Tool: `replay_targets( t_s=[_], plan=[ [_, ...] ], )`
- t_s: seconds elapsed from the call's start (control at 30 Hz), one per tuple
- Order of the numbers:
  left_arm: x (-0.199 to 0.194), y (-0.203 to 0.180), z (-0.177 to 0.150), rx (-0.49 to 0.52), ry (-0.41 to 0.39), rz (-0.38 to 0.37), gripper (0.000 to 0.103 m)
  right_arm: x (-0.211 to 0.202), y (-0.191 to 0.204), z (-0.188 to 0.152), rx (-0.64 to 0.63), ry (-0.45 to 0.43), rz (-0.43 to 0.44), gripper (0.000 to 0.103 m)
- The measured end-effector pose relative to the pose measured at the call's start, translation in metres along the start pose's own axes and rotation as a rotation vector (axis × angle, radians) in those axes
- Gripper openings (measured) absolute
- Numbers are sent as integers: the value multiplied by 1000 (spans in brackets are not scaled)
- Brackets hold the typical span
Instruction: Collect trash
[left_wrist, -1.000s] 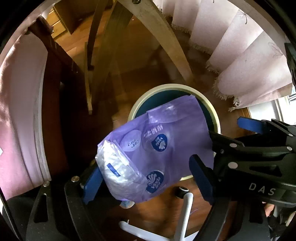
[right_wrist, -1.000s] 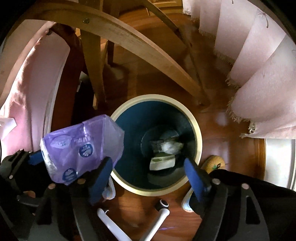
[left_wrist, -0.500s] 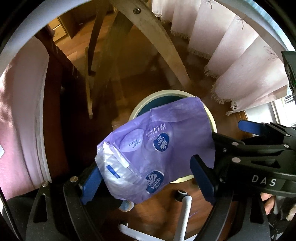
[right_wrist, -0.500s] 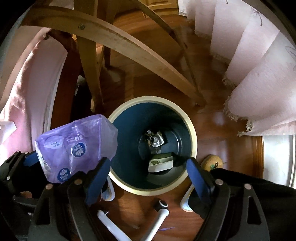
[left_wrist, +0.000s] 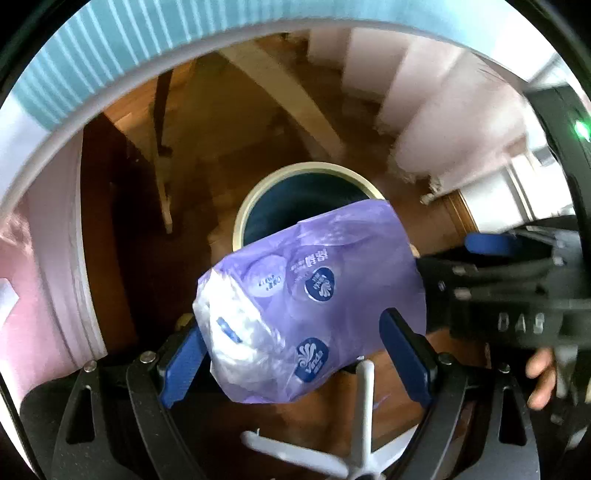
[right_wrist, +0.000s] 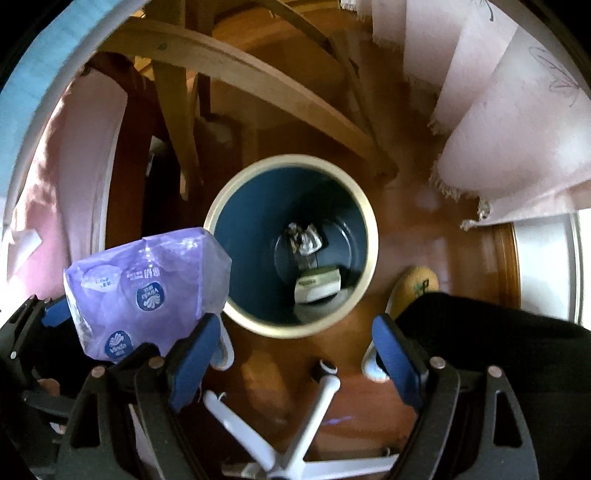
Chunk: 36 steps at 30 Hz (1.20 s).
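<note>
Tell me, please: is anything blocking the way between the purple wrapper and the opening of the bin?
Nothing visible blocks it. The purple wrapper sits between the left claw's fingers, above the near edge of the bin. The bin's mouth is open, with only some trash at its bottom.

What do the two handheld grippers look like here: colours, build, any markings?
Both the left gripper and the right gripper have black slotted frames with silver rivets and blue finger pads. The right gripper's body carries pale "DAS" lettering and a green light.
</note>
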<state>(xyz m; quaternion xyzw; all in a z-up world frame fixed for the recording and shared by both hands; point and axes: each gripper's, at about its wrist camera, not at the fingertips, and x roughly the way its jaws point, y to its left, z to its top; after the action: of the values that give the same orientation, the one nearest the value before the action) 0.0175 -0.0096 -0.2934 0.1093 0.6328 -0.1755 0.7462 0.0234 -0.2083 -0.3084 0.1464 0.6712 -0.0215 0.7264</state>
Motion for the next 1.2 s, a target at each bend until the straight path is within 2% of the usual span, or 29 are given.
replay_targets(
  t_s=[0.17, 0.33, 0.5, 0.73, 0.83, 0.93, 1.03, 1.2],
  plan=[
    [-41, -4, -15, 81, -43, 15, 89, -32, 10, -10, -46, -12, 13, 85],
    [-93, 3, -26, 124, -125, 36, 89, -84, 39, -27, -231, -73, 1, 85],
    [-152, 10, -21, 127, -226, 63, 89, -142, 68, -37, -382, -198, -2, 85],
    [-233, 22, 16, 88, -396, 71, 89, -226, 95, -13, -437, -407, 35, 85],
    [-257, 29, 31, 71, -466, 80, 89, -251, 98, 0, -444, -469, 52, 85],
    [-266, 36, 36, 61, -510, 91, 89, -254, 98, 8, -474, -493, 45, 85],
    [-270, 44, 33, 40, -530, 105, 89, -240, 99, 6, -502, -479, 27, 85],
    [-252, 54, 16, -17, -545, 147, 89, -193, 90, -3, -530, -383, 70, 85]
  ],
)
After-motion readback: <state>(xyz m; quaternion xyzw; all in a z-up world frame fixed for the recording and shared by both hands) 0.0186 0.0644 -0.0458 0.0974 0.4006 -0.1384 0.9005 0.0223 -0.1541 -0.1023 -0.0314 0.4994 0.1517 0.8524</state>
